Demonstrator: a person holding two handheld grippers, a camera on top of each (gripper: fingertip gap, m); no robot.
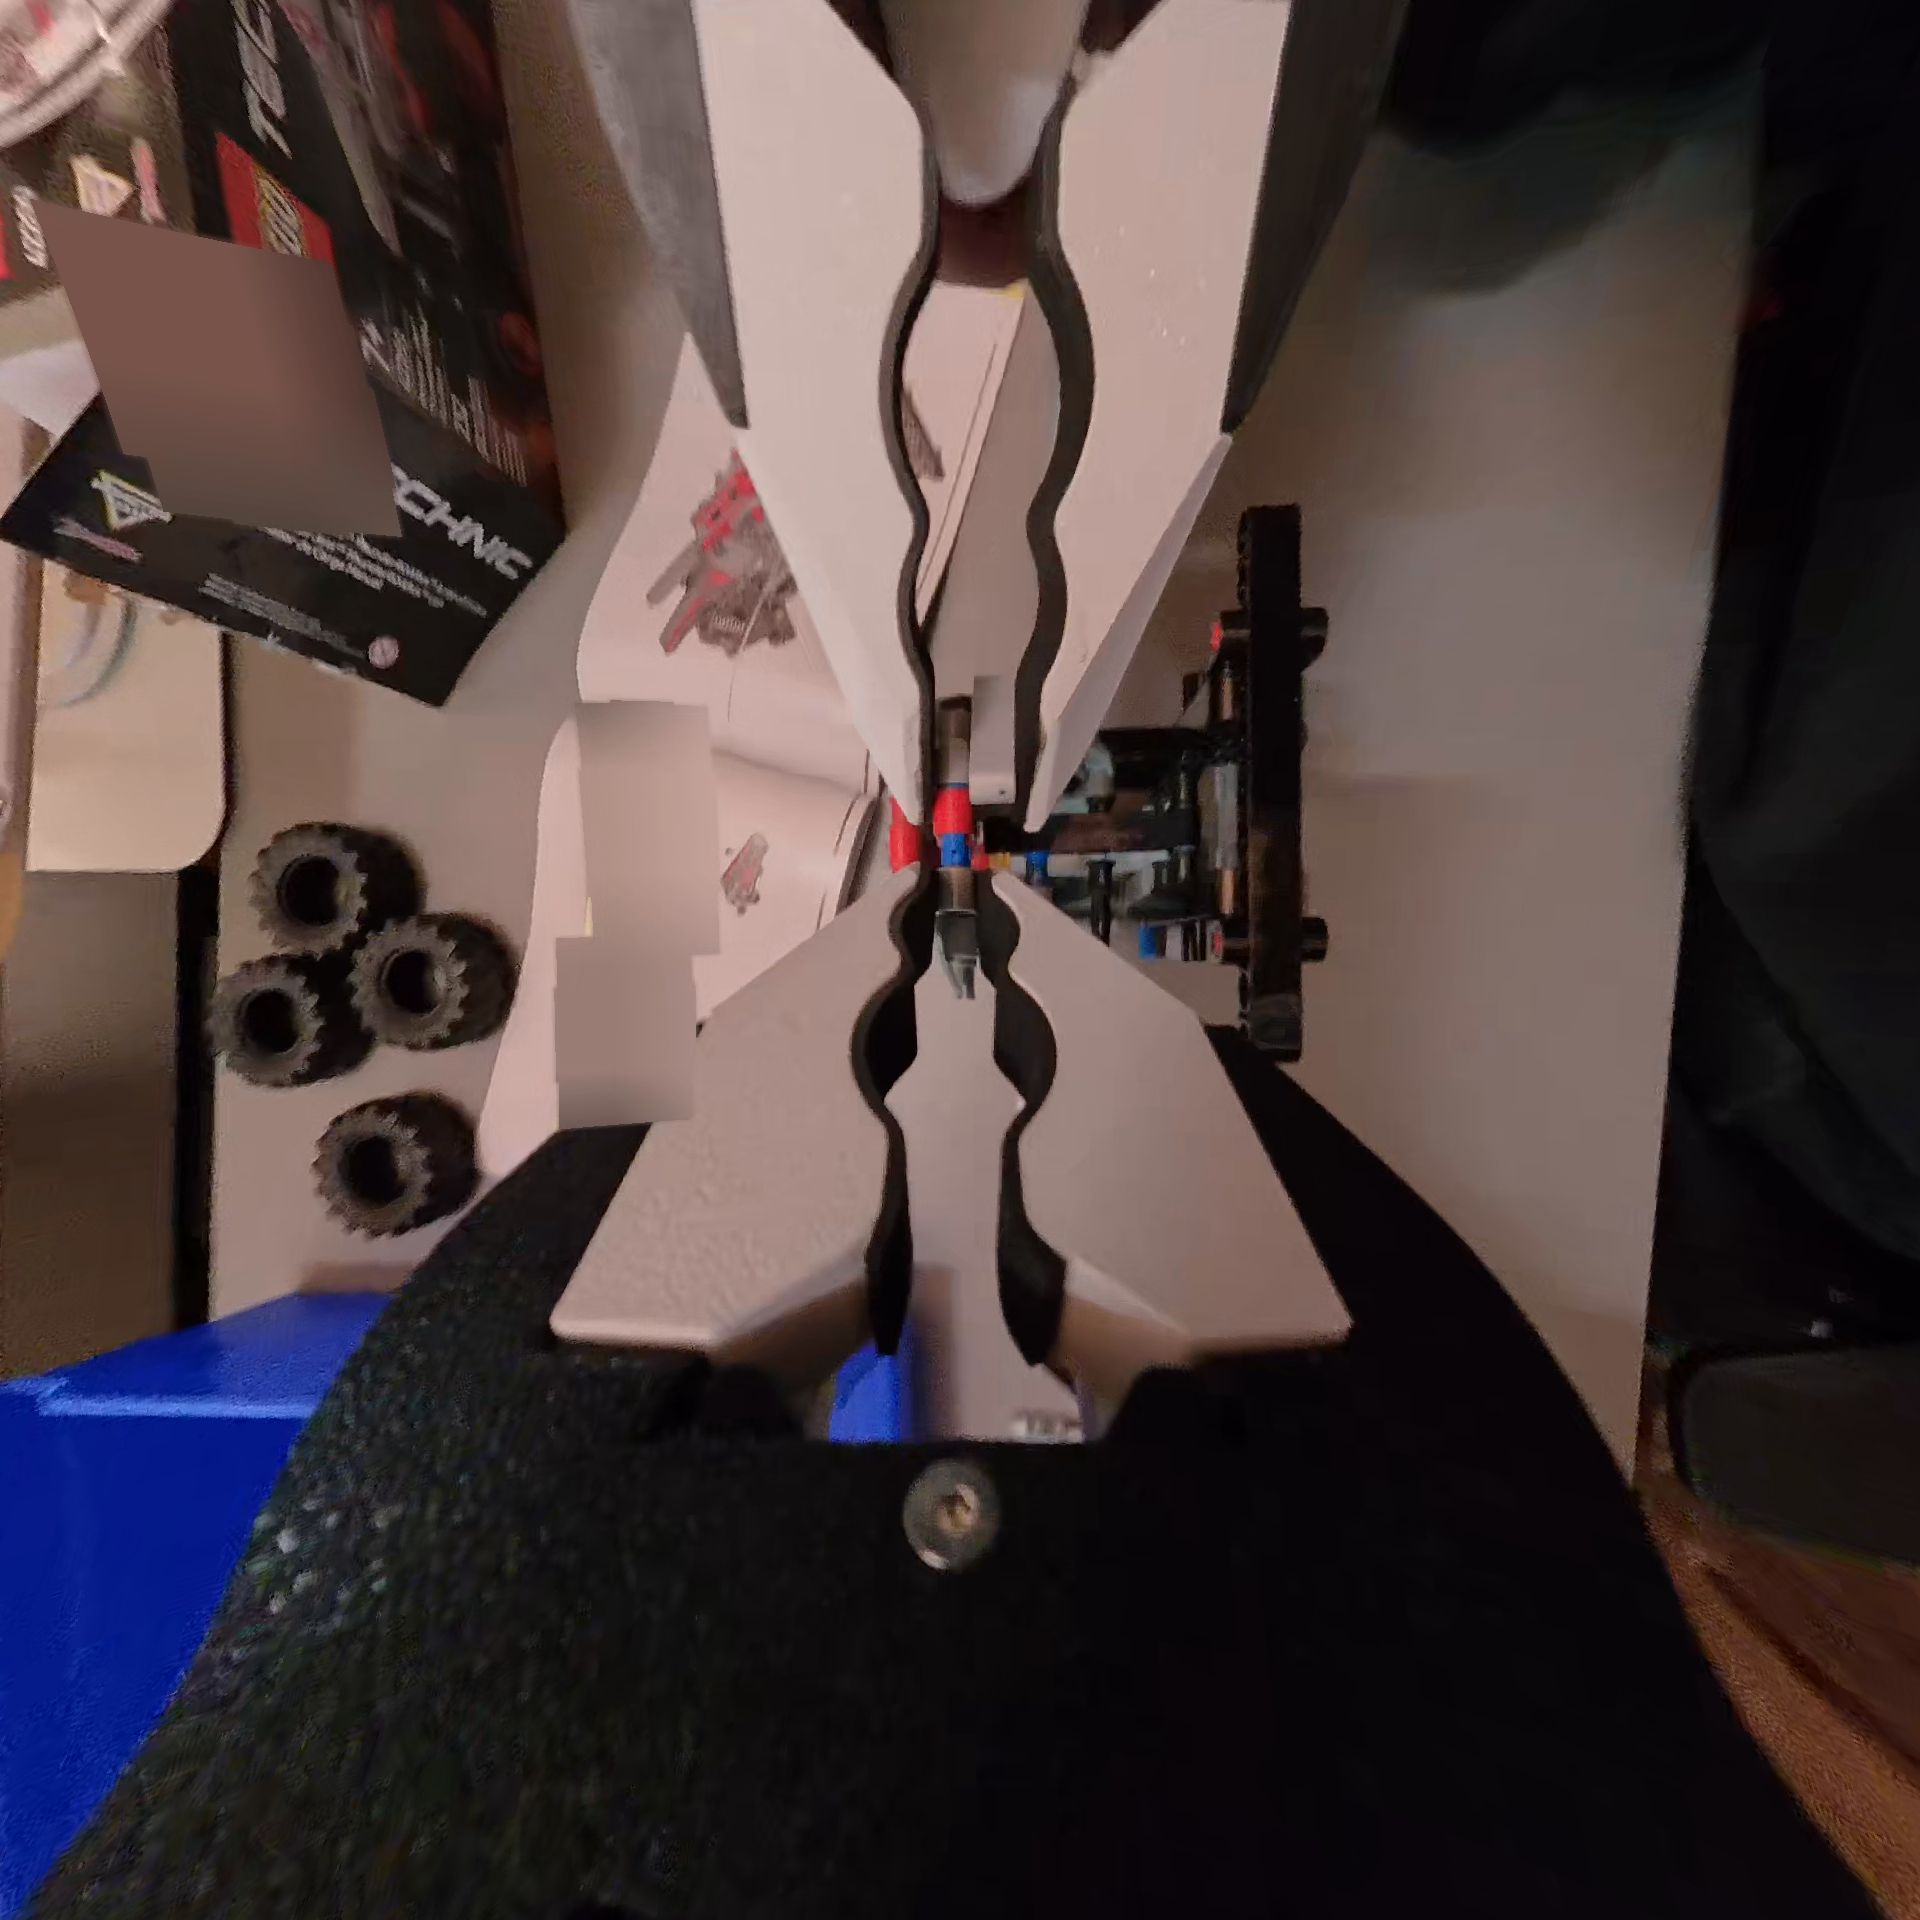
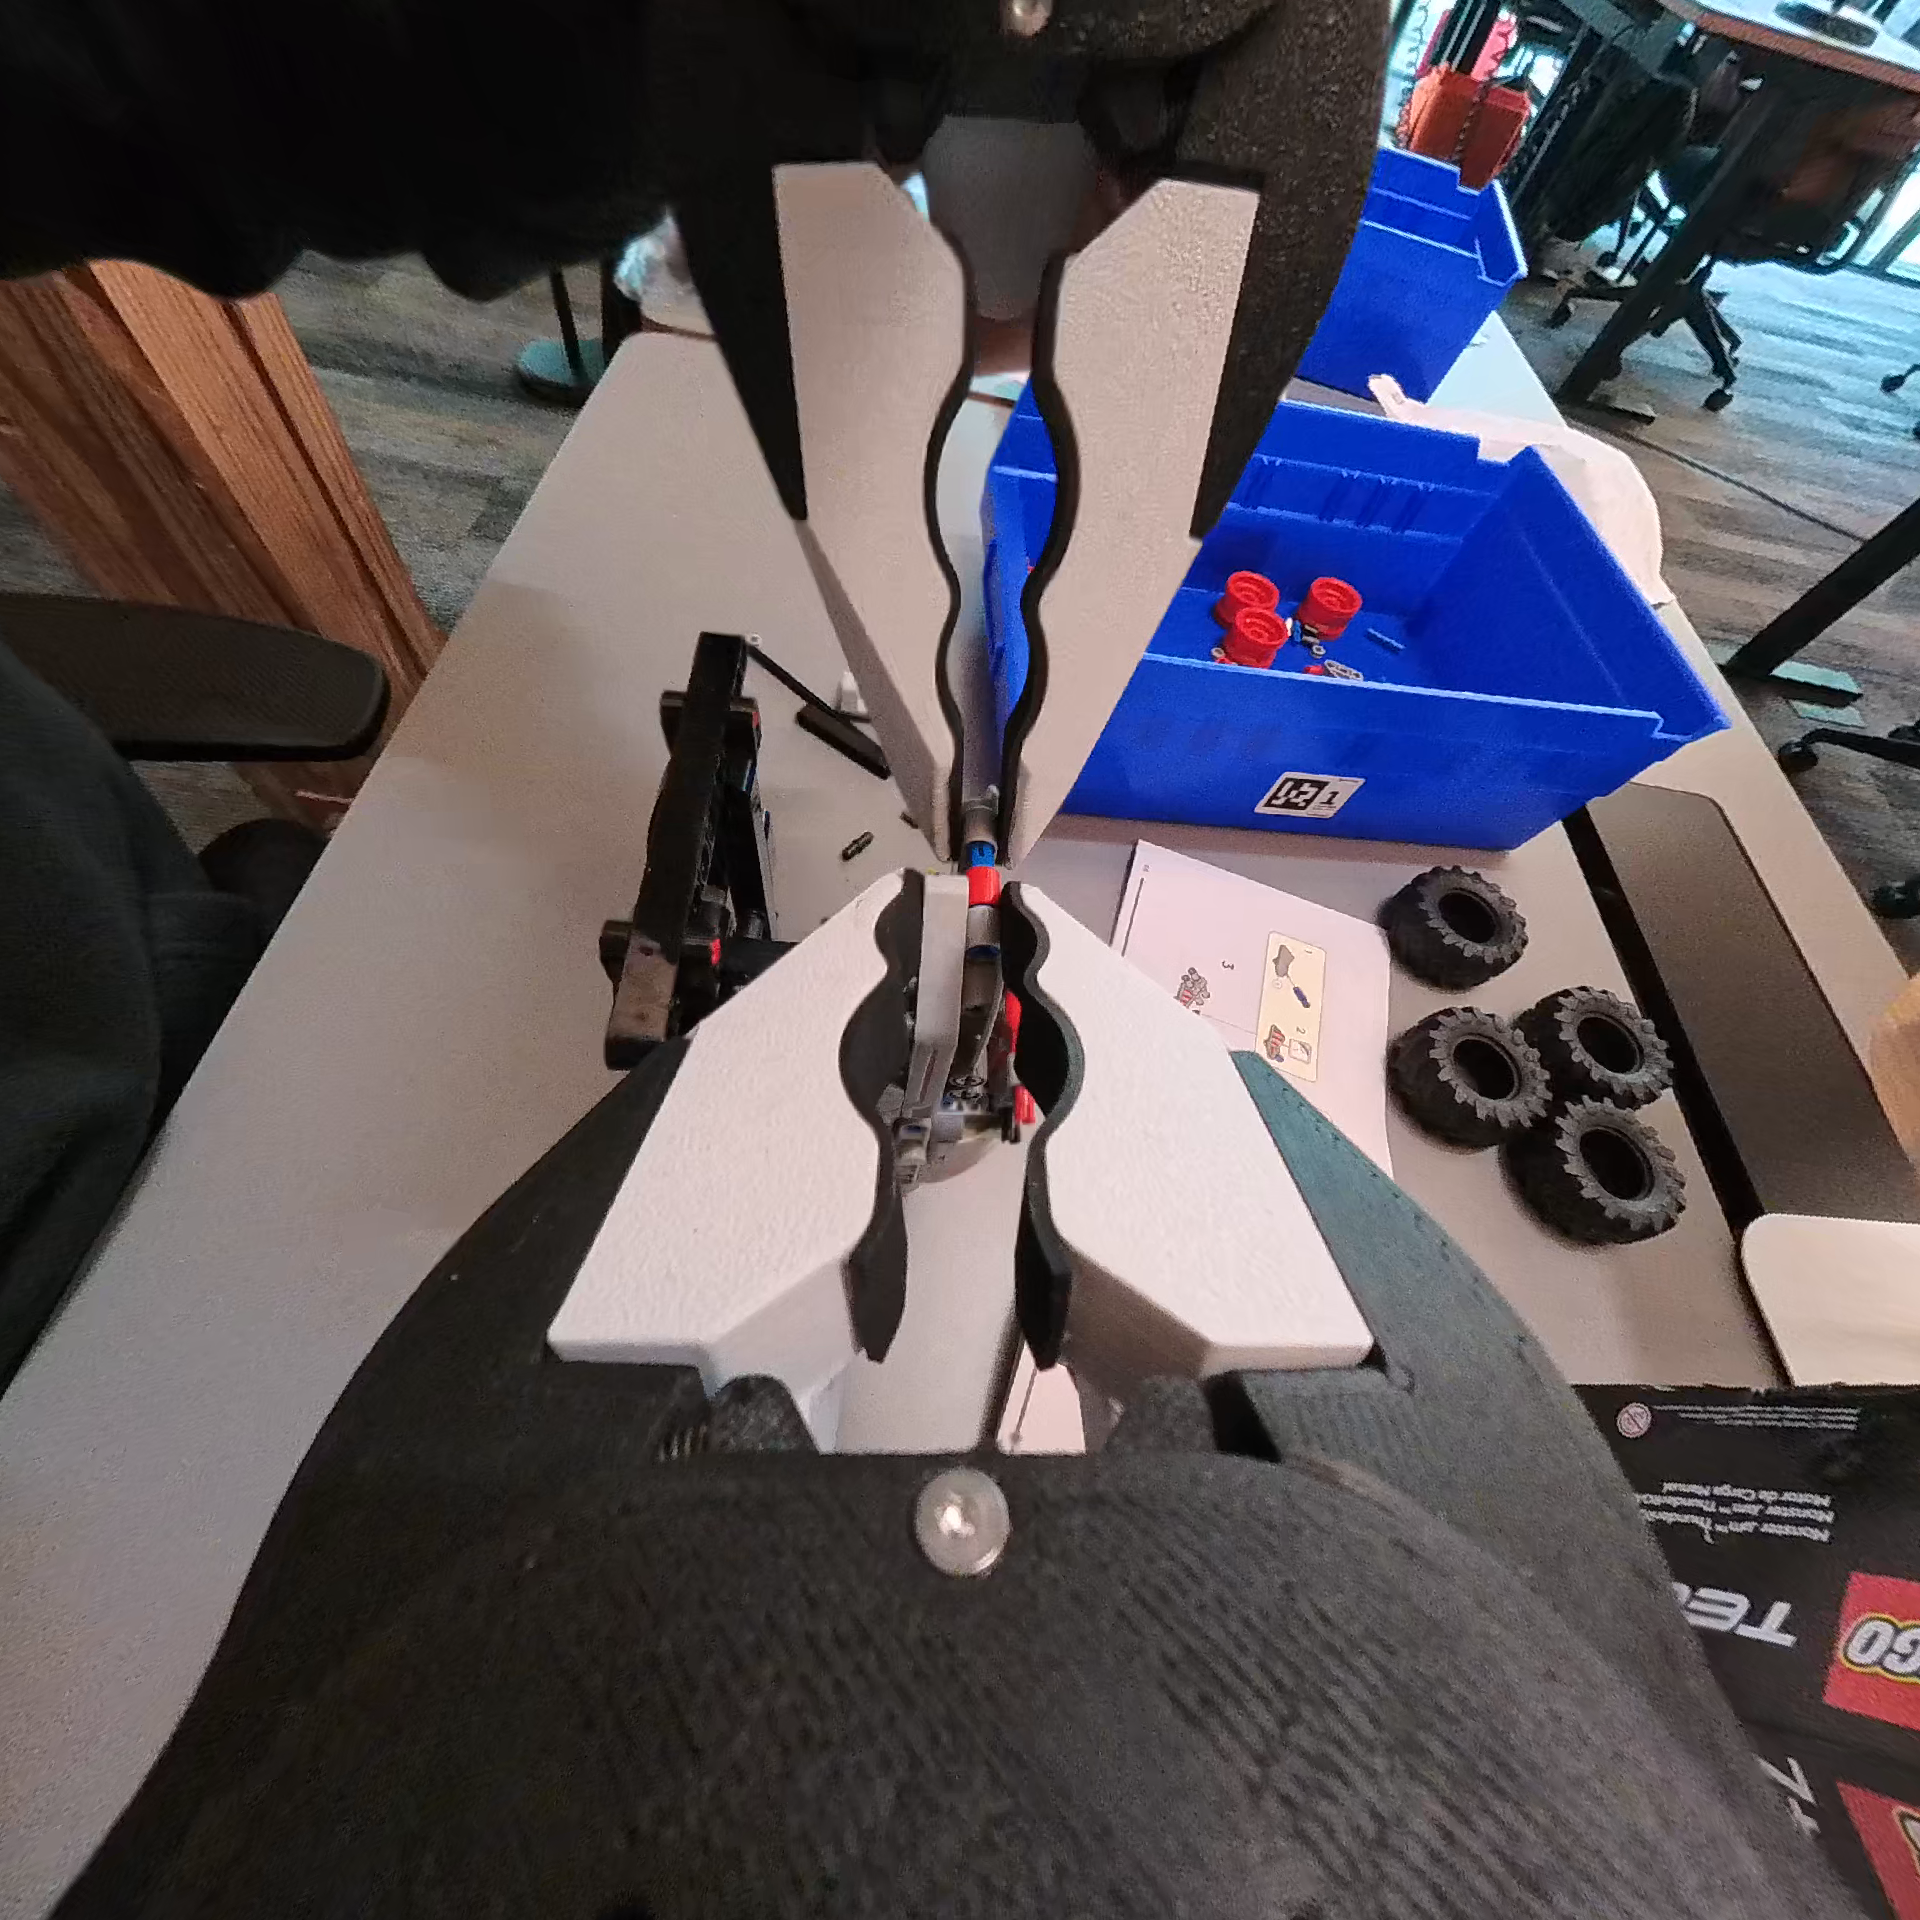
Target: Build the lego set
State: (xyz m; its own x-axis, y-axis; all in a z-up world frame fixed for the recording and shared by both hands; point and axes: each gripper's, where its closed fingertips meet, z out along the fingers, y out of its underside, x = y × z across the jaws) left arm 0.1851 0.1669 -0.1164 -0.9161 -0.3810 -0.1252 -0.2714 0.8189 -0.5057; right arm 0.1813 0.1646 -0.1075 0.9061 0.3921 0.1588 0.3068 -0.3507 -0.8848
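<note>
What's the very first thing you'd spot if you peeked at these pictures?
Two grey grippers meet tip to tip in mid-picture: the right gripper and left gripper both pinch a small grey, red and blue lego piece. Right of them lie four black tyres and a blue bin holding red wheels.

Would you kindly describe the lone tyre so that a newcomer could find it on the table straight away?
Start at the blue bin on the white table. In the right wrist view, four black tyres lie just right of the booklet in front of that bin. Three huddle together; the lone tyre sits apart, nearest the bin.
</note>
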